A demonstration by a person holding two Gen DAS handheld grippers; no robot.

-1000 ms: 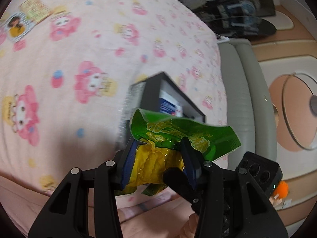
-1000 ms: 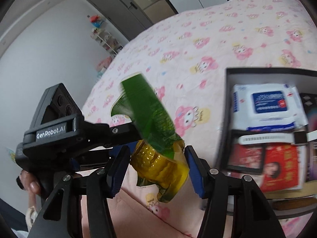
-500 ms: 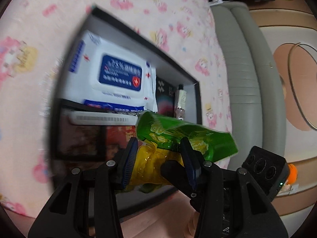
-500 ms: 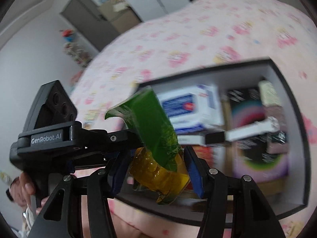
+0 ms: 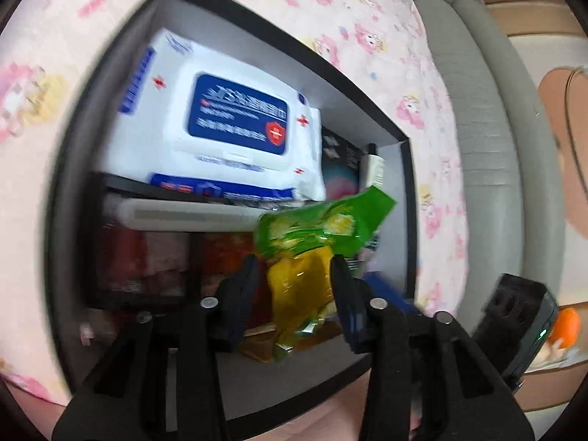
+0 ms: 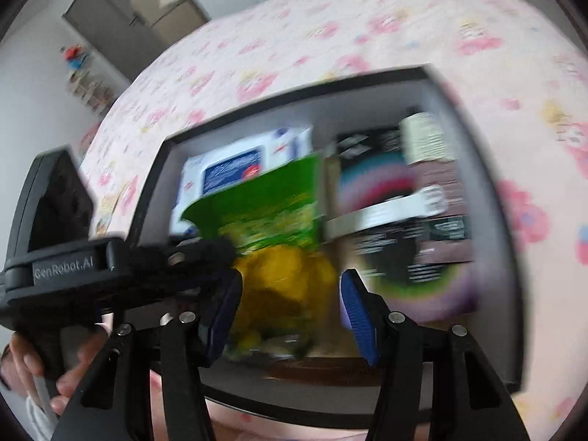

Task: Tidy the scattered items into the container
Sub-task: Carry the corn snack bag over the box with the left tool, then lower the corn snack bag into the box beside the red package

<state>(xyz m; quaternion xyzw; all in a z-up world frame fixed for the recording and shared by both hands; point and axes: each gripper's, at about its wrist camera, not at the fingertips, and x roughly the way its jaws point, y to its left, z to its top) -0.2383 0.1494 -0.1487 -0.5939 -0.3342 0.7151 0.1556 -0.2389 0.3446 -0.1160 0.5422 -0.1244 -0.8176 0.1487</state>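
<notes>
A green and yellow snack bag (image 5: 312, 250) hangs between the jaws of my left gripper (image 5: 296, 275), over the black box (image 5: 400, 139) on the bed. The jaws stand slightly apart from the bag's left side. The frame is blurred. In the right wrist view the same bag (image 6: 279, 228) sits in front of my right gripper (image 6: 290, 301), whose jaws are wide apart and do not hold it. The left gripper (image 6: 205, 253) reaches in from the left there. The box (image 6: 488, 169) holds a white and blue wipes pack (image 5: 220, 125), a white strip (image 5: 191, 217) and several packets.
The box lies on a pink cartoon-print bedsheet (image 5: 330, 11). A grey padded bed edge (image 5: 488, 128) runs along the right. A person's hand (image 6: 47, 375) holds the left gripper's handle. A door and shelves stand at the far wall (image 6: 110, 18).
Both grippers have moved from beside the box to over it, carrying the snack bag with them. The left jaws look wider apart around the bag than before.
</notes>
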